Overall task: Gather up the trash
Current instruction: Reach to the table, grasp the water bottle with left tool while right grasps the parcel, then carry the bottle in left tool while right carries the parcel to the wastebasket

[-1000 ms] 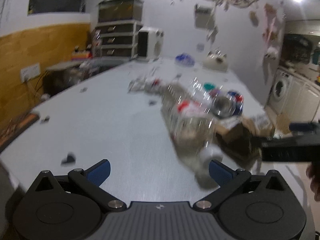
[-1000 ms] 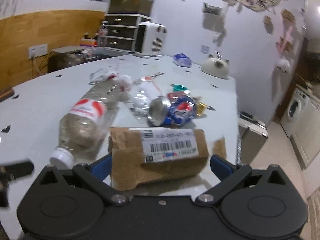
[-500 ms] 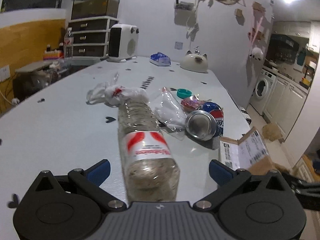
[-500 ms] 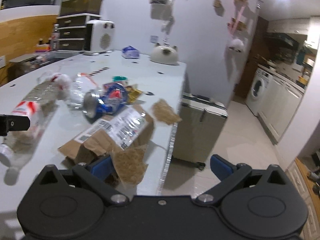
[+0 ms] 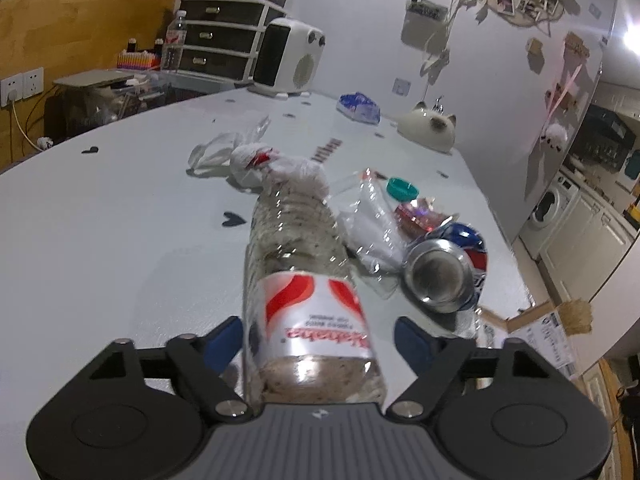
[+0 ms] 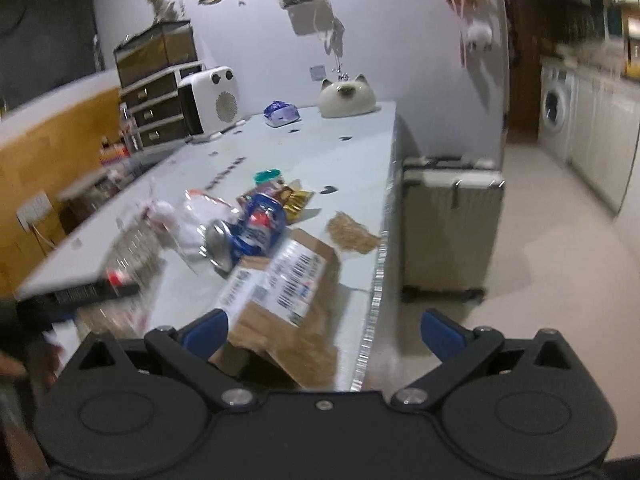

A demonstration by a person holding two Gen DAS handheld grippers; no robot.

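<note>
A clear plastic bottle (image 5: 304, 280) with a red and white label lies on the white table (image 5: 100, 240), its neck end between the fingers of my left gripper (image 5: 320, 340). The jaws are open with gaps on both sides. Beside it lie a crushed blue soda can (image 5: 444, 272), a clear plastic bag (image 5: 372, 224), a white wad (image 5: 276, 168) and a teal cap (image 5: 402, 189). My right gripper (image 6: 324, 332) is open and empty over the table's edge, above a torn cardboard box (image 6: 288, 288). The can (image 6: 248, 232) also shows there.
A white heater (image 5: 288, 60), a drawer unit (image 5: 224, 36), a cat-shaped dish (image 5: 428, 128) and a blue packet (image 5: 360, 108) stand at the far end. A beige suitcase (image 6: 448, 216) stands on the floor by the table's edge. A washing machine (image 6: 554, 108) is beyond.
My left gripper has moved forward so the bottle lies deeper between its fingers. My right gripper has swung right, toward the table's edge and the floor.
</note>
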